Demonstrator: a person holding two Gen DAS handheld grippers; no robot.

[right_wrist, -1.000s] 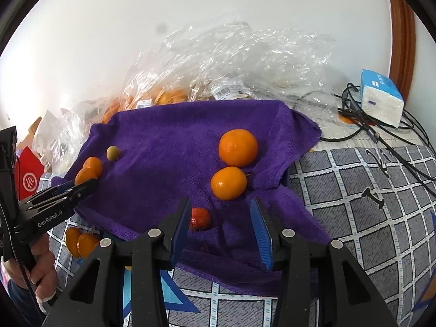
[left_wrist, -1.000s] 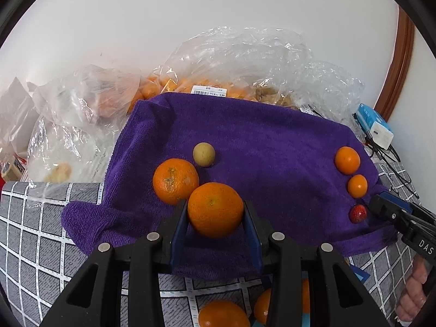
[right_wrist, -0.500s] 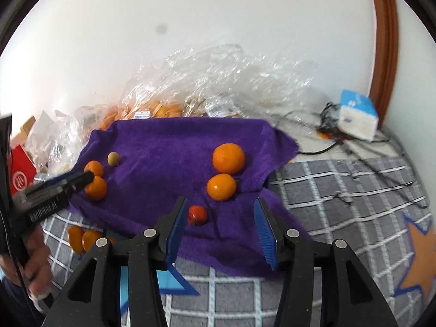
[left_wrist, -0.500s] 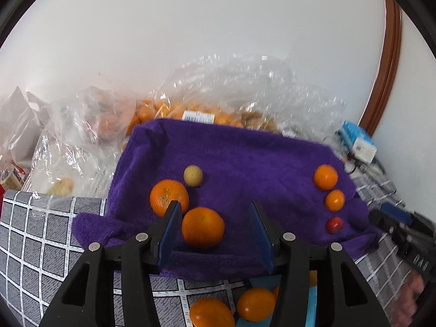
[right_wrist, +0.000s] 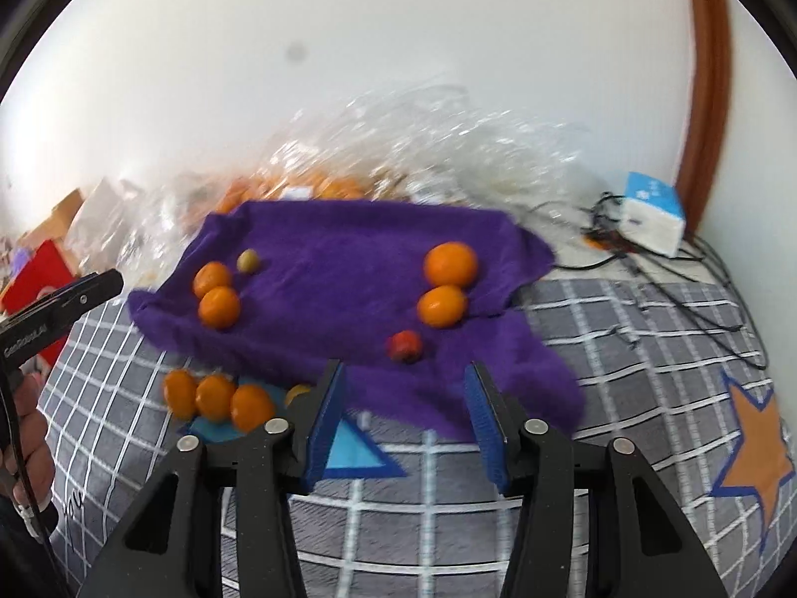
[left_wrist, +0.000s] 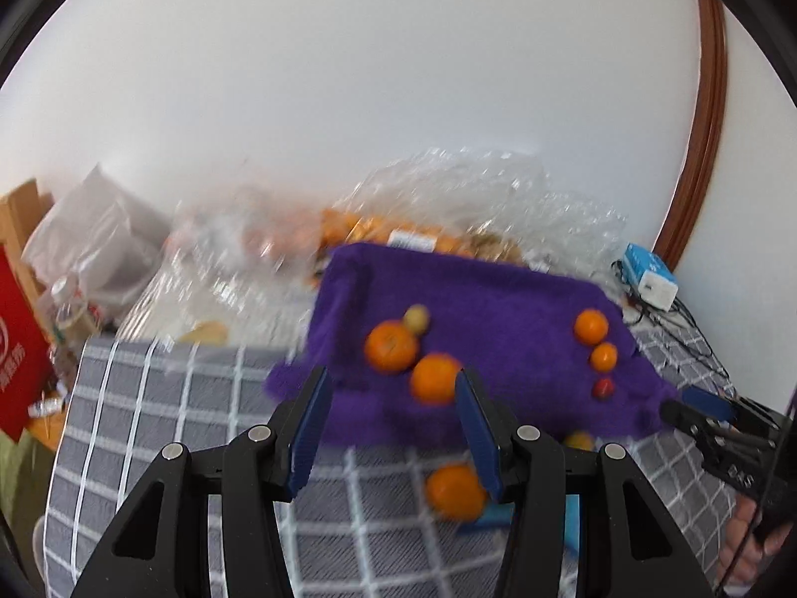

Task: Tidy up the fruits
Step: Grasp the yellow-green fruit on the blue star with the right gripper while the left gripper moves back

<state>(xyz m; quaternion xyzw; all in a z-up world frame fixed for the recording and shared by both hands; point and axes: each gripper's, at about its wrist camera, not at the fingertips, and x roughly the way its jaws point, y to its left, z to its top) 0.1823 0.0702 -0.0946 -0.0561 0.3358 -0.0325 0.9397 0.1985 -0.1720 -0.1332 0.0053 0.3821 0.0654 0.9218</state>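
Left wrist view shows the left gripper (left_wrist: 388, 428) spread wide and empty; the right gripper (right_wrist: 406, 418) likewise. Several oranges (right_wrist: 218, 306) sit grouped on the purple towel (right_wrist: 338, 259); next, I'd approach the loose oranges (right_wrist: 214, 398) below its edge squarely

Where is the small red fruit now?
In the right wrist view, the small red fruit lies on the purple towel, near its front edge, just below-left of two orange mandarins, ahead of the open right gripper.
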